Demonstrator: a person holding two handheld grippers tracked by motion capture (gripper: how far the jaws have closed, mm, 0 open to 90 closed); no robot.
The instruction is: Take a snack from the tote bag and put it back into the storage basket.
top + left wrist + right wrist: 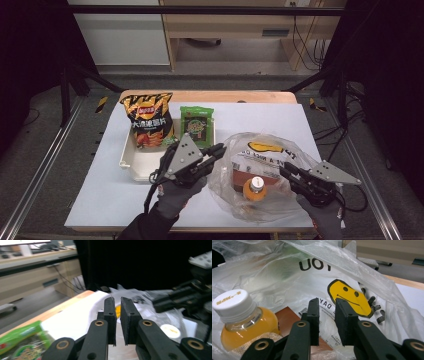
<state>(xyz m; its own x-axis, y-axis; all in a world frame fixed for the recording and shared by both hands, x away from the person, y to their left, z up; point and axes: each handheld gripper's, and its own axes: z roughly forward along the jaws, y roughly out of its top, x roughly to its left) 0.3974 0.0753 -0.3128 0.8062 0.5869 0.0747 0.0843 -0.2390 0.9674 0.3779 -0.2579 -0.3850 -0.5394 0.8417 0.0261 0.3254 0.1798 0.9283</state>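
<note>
- The left gripper (218,149), low and just left of centre in the high view, reaches to the left rim of the plastic bag (260,172). In its own view the jaws stand nearly together with a thin gap between them, clenched on nothing that I can make out; whether a fold of film sits there I cannot tell.
- The right gripper (288,172), lower right of the high view, sits at the bag's right rim. Its own view shows the jaws drawn close with a narrow gap, the bag's film lying just behind them; a grip on the film cannot be told.
- The plastic bag is thin, clear and crumpled, printed with a yellow smiley face (349,297) and black lettering. It lies on the white sheet covering the bench (115,200), lower centre-right of the high view.
- Inside it, an orange drink bottle (239,317) with a white cap stands beside a brown flat pack (292,322).
- Further left in the high view, a white tray (131,165) holds a black-and-orange crisp bag (148,120) and a green snack packet (196,122).
</note>
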